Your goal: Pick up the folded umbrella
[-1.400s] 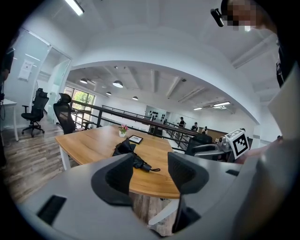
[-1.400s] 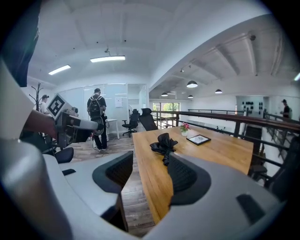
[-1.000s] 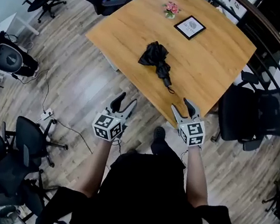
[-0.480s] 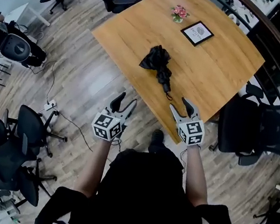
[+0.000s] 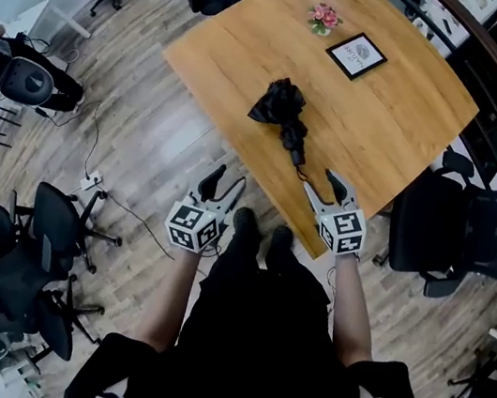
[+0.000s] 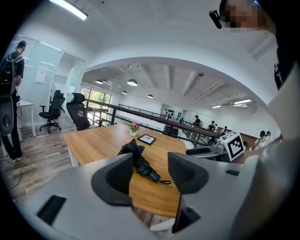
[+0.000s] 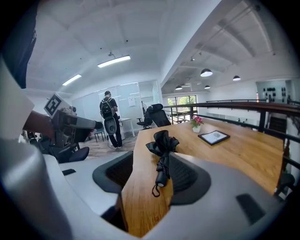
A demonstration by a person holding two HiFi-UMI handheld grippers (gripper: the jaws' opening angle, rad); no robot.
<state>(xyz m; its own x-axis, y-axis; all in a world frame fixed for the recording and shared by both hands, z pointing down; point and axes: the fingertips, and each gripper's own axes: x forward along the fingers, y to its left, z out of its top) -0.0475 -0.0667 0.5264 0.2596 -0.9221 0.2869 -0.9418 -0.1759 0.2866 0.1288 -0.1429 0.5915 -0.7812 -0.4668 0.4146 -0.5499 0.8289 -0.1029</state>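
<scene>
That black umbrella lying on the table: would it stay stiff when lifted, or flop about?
Probably a bit of both. The umbrella is loosely bunched at its far end, so that fabric would likely sag and flap, while the slim handle nearest the person looks rigid. It looks small and probably light. With that lumpy bunch resting on the table, it seems unlikely to roll if nudged.

Bright open-plan office.
Grey wood-plank floor [image 5: 145, 137], a square light-oak table [image 5: 386, 122], black mesh office chairs [image 5: 471, 233] around it, a dark metal railing [image 7: 234, 105] behind, white ceiling [image 7: 140, 33] with long strip lights [image 7: 114, 61].
</scene>
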